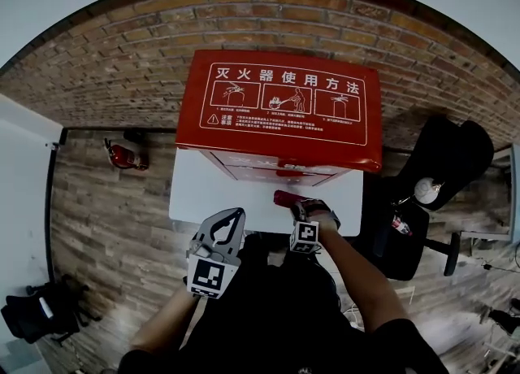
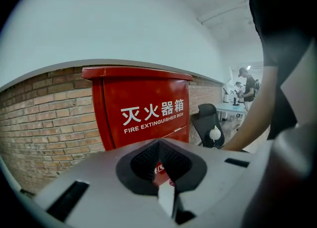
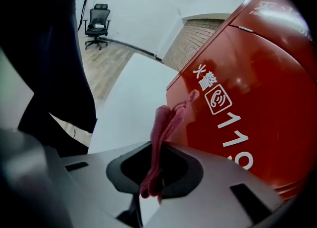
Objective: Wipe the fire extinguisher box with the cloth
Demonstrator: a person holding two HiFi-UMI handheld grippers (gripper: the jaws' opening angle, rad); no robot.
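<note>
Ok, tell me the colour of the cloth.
Pinkish red; the cloth shows best in the right gripper view.

Brick wall (image 1: 268,15), white table (image 1: 199,193), black office chair (image 1: 443,161), floor extinguisher (image 1: 123,155)

One red fire extinguisher box (image 1: 280,116) stands on one white tabletop (image 1: 199,193). Its lid carries three picture panels (image 1: 288,101). There is one red cloth (image 1: 284,197). There are two tools, the left tool (image 1: 233,219) and the right tool (image 1: 299,202). On the floor (image 1: 106,226) are one small fire extinguisher (image 1: 123,155) and one black bag (image 1: 36,311). One black office chair (image 1: 443,161) is beside the tabletop.
</note>
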